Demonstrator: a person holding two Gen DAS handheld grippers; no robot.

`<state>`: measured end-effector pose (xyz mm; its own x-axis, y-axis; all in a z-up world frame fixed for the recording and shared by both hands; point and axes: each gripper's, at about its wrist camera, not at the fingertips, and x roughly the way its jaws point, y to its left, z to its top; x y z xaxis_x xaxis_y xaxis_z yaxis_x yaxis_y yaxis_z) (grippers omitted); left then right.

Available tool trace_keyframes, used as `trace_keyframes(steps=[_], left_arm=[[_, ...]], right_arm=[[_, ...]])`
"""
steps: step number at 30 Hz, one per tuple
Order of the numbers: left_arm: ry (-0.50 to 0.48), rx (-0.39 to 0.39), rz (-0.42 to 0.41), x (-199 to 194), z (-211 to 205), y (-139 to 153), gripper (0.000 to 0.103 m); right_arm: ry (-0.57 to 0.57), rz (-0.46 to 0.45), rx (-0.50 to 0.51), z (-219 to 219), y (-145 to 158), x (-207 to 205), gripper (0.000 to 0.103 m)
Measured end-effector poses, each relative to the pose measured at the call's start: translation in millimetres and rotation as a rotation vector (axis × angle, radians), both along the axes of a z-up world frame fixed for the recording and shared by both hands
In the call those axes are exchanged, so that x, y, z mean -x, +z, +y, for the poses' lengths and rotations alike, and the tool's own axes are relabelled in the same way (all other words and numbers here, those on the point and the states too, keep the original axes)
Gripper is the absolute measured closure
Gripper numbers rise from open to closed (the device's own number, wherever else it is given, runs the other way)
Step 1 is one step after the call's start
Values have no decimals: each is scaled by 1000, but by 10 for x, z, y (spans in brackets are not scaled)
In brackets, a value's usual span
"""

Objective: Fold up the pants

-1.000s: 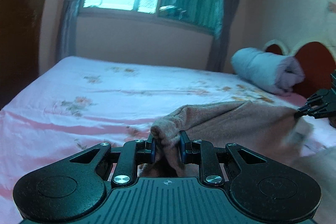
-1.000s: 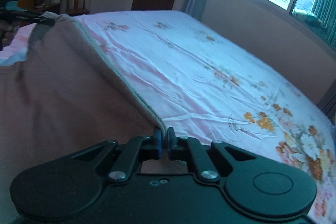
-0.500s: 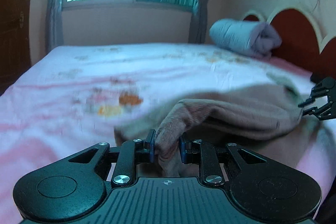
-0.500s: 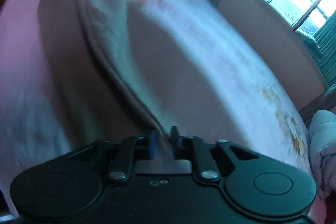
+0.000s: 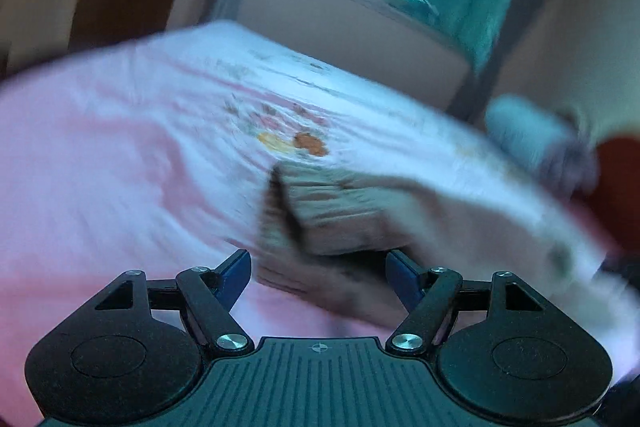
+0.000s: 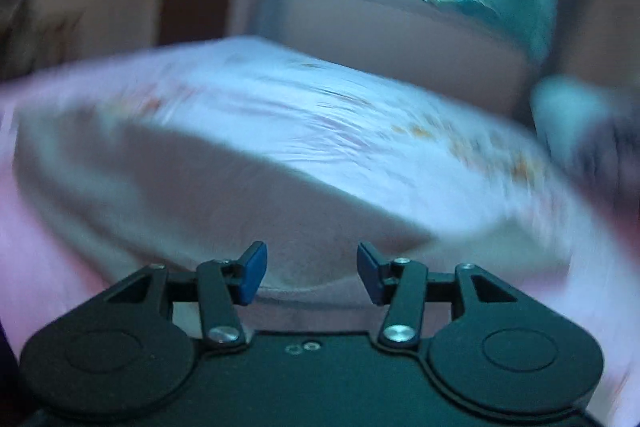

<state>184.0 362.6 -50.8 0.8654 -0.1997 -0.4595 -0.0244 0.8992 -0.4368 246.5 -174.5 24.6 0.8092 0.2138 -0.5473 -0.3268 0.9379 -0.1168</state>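
Lying on the pink floral bedsheet [image 5: 120, 155], the brownish pants [image 5: 340, 215] are running their long axis toward 3 o'clock in our left wrist view, folded and blurred. Our left gripper [image 5: 318, 277] and right gripper [image 6: 308, 275] have just been opening, gripping nothing, cloth just ahead. Only the left view is showing a layered folded end; the right is showing a smooth expanse.

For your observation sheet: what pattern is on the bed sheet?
Pink bed sheet with orange floral prints, clearest in the left wrist view despite blur.
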Motion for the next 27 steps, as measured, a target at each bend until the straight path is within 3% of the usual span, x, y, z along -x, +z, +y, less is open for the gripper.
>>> trace_keyframes(steps=[6, 10, 12, 14, 18, 19, 20, 21, 22, 25, 27], left_arm=[[218, 352, 17, 57, -282, -200, 30], [317, 526, 18, -71, -392, -309, 30], [342, 568, 33, -152, -436, -333, 30], [372, 581, 64, -216, -434, -355, 30], [395, 629, 89, -349, -360, -415, 31], [392, 642, 94, -384, -341, -438, 44], [390, 641, 105, -443, -316, -469, 66], [380, 631, 129, -492, -298, -475, 72], [364, 616, 134, -556, -291, -463, 77], [252, 566, 130, -784, -250, -261, 81], [158, 589, 43, -925, -189, -17, 81]], right_arm=[[-280, 94, -298, -457, -163, -125, 61], [-441, 186, -637, -819, -395, -133, 59], [-481, 233, -795, -922, -537, -128, 59], [-492, 267, -889, -970, -638, -211, 59], [-507, 339, -966, -930, -752, -435, 59], [-515, 373, -979, -927, -800, -530, 59], [-530, 406, -984, -911, -851, -622, 61], [-546, 428, -975, -886, -885, -682, 66], [-542, 434, -965, -885, -910, -773, 101], [-497, 427, -913, -883, -838, -936, 103], [-436, 358, -928, -878, -640, -883, 103]])
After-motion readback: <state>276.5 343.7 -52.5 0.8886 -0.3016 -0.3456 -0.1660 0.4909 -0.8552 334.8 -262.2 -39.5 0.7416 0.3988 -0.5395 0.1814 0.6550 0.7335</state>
